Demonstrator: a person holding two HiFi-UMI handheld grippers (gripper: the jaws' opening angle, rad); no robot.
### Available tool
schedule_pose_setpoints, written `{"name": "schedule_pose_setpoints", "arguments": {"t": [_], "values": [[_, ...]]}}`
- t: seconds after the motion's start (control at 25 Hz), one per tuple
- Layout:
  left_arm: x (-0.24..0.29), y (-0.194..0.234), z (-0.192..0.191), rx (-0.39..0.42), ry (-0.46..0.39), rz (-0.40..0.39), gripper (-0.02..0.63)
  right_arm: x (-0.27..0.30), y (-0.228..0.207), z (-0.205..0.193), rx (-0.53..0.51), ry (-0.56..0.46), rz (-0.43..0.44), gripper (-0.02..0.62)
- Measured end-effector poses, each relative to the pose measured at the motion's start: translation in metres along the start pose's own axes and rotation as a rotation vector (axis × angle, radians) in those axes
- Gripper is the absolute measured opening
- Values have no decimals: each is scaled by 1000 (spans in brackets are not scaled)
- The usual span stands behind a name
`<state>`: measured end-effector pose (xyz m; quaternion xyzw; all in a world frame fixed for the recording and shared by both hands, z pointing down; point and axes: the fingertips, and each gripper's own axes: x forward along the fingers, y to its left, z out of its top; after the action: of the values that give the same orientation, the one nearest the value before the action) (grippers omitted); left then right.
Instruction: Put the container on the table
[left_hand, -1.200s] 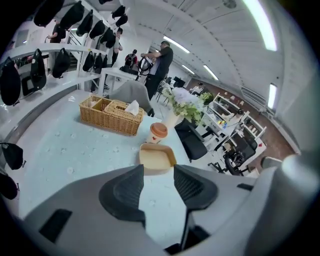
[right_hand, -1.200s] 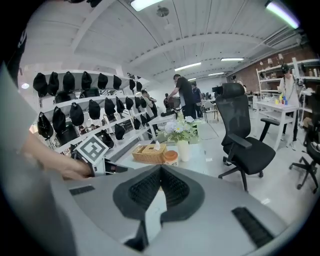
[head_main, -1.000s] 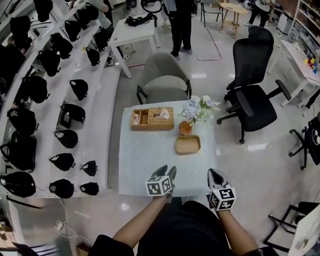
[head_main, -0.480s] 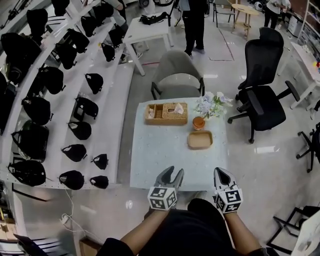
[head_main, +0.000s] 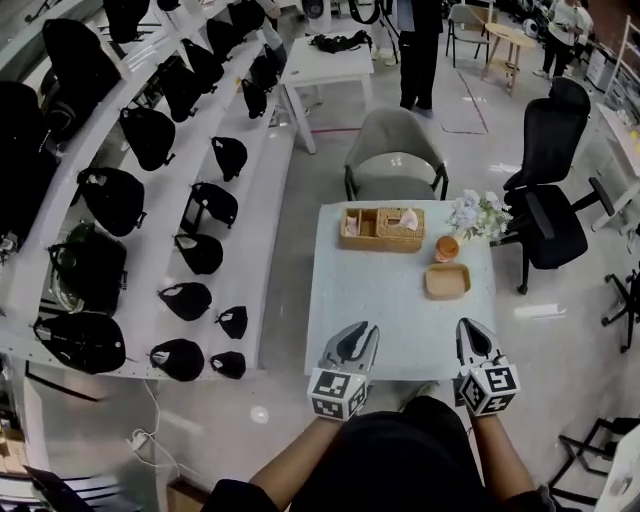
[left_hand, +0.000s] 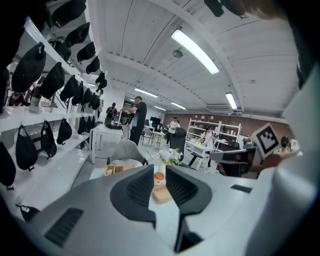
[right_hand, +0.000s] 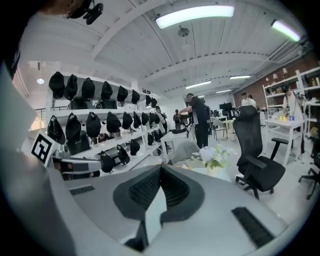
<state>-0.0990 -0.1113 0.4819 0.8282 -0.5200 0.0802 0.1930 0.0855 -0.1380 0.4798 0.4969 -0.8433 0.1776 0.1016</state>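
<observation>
Container (head_main: 447, 281), taking the shallow wood-look tray as it, is sitting on the tabletop (head_main: 380, 300), in the right half toward the far edge and just nearer than the pot (head_main: 447, 247). A basket (head_main: 382, 228) is sitting at the tabletop's far middle, so which one the task means is staying a guess. Either way, both are looking already placed.

Left hand-held gripper (head_main: 358, 334) is hovering at the tabletop's near edge. Its jaws are partly apart, having just been closing, with nothing between them; only the far pot and container are showing through the gap. Right hand-held gripper (head_main: 472, 332) is hovering at the same near edge further right, with jaw tips meeting and nothing held.

Handling, as a judgement: the container is looking stiff, light and smooth-walled, so it may be slipping under a loose pinch. Better to be taking one long rim wall, one jaw inside and one outside, and keeping it level.

Hard to make out:
- The container is tiny in the head view, so wall height and contents are not readable.
- The right gripper view is not showing it at all, since the jaws are blocking the tabletop.
</observation>
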Motion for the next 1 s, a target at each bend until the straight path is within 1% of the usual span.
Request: {"name": "schedule_pose_setpoints", "arguments": {"t": [0.12, 0.2, 0.32, 0.44, 0.64, 0.8, 1.0], "values": [[-35, 29, 12, -1, -22, -36, 53, 15, 48, 24, -8, -59, 11, -2], [-58, 53, 19, -9, -47, -7, 34, 24, 73, 32, -41, -80, 0, -2], [-86, 88, 31, 6, -89, 68, 16, 32, 97, 37, -71, -111, -31, -2], [-104, 109, 40, 31, -121, 83, 15, 32, 115, 41, -98, -152, -44, -2], [-117, 128, 50, 42, -168, 87, 15, 29, 135, 33, -143, -120, -57, -2], [-122, 132, 54, 43, -192, 72, 15, 21, 141, 28, -158, -116, -87, -2], [-122, 128, 51, 49, -180, 24, 15, 14, 138, 27, -185, -114, -121, -2]]}}
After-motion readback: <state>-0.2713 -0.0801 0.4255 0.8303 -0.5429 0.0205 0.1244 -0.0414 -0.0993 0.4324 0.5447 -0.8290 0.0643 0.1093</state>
